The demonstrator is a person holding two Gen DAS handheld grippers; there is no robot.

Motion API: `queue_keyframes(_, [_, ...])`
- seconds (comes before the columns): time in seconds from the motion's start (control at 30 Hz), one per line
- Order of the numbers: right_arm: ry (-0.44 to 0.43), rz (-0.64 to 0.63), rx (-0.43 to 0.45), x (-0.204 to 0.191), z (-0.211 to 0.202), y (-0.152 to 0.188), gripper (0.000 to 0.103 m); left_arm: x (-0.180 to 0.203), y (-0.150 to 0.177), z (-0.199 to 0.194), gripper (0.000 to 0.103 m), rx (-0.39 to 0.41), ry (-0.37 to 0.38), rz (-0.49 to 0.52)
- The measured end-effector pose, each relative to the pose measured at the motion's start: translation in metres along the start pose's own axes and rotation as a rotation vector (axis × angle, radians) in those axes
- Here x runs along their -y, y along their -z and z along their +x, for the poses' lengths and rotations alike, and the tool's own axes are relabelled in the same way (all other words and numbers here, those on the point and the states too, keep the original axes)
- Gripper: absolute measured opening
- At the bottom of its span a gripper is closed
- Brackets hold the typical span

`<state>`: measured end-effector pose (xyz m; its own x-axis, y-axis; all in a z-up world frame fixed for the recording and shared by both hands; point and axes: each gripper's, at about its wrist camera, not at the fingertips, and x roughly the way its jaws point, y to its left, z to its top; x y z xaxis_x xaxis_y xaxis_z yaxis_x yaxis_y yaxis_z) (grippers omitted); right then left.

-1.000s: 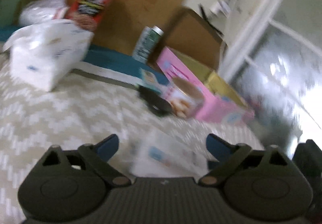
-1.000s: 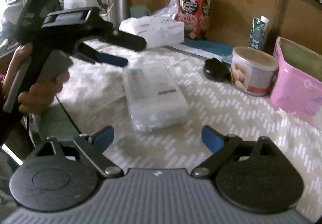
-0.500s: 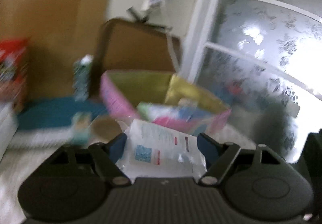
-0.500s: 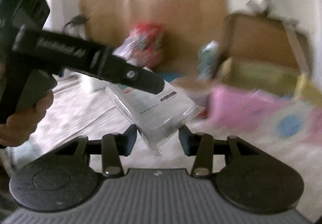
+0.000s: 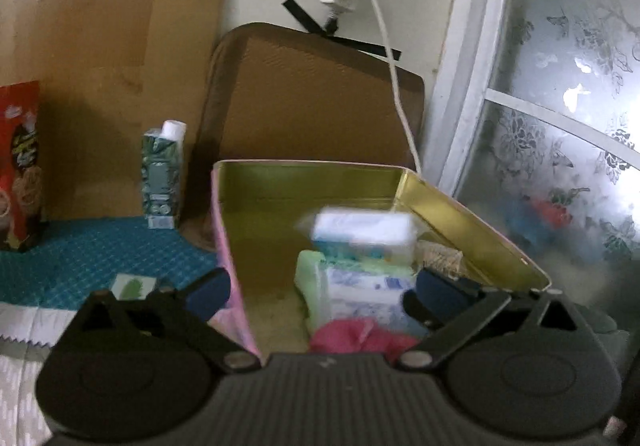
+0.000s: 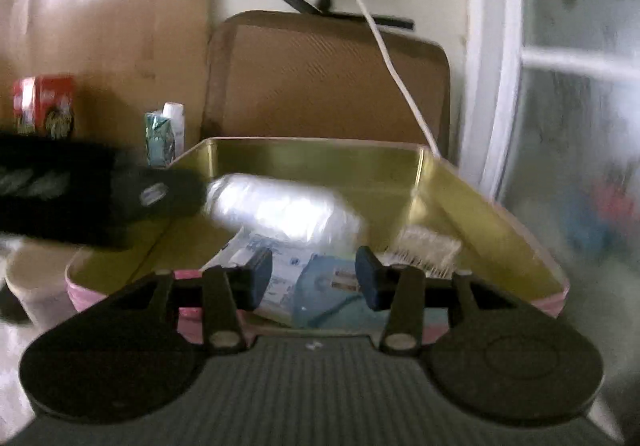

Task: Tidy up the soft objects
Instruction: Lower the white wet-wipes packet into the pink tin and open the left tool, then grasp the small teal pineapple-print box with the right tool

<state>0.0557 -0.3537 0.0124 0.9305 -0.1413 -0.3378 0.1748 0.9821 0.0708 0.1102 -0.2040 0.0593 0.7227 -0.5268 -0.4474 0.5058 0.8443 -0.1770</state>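
Your left tongs (image 5: pixel 324 292) stand spread as wide as they go; the jaws have just been opening, and nothing is between the blue pads. Your right tongs (image 6: pixel 314 280) are about half spread. They too have opened a little just now, and the pads press on nothing; what shows between them lies deeper, in the box.

The white and blue tissue packet in clear plastic wrap (image 5: pixel 362 232) is straight ahead of both tongs and a little above them, free of both, inside the pink tin box with a gold inside (image 5: pixel 472 217). It is blurred, so I judge that it is dropping or only just landing. Its long axis runs from left to right across both views. In the right wrist view the tip of the left tongs is just beside the packet's left end, so your left hand is the nearer one.

Under the packet is a stack of green and blue-white soft packets (image 5: pixel 356 286), with a pink soft cloth (image 5: pixel 352 338) in front of it. A pale bristly thing (image 5: pixel 440 258) lies by the right wall; I cannot tell what it is.

The box stands on the bench (image 5: pixel 24 330), under a pale patterned cover. To the left lie a teal mat (image 5: pixel 80 258), a green drink carton (image 5: pixel 162 173) and a red biscuit box (image 5: pixel 18 165). Behind are a brown board (image 5: pixel 312 97), a white cable (image 5: pixel 394 77) and a frosted window (image 5: pixel 560 125).
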Motion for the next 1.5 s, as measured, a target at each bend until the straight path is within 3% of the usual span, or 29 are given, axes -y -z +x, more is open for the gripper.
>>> queue_keyframes(0.27, [-0.026, 0.126, 0.083, 0.002, -0.04, 0.01, 0.053, 0.0, 0.01, -0.023, 0.103, -0.017, -0.065, 0.044])
queue_keyframes(0.5, [-0.053, 0.248, 0.107, -0.005, -0.081, 0.021, 0.053, -0.01, 0.024, -0.077, 0.103, 0.035, -0.039, 0.067])
queue_keyframes(0.63, [-0.085, 0.211, 0.095, -0.021, -0.088, 0.019, 0.053, -0.03, 0.035, -0.1, 0.103, 0.053, -0.101, 0.074])
queue_keyframes(1.03, [-0.223, 0.083, 0.04, -0.098, -0.088, 0.021, 0.053, -0.119, 0.069, -0.135, 0.102, 0.007, -0.322, 0.008])
queue_keyframes(1.5, [-0.301, -0.024, 0.012, -0.146, -0.097, 0.021, 0.053, -0.164, 0.094, -0.139, 0.103, -0.022, -0.412, -0.028])
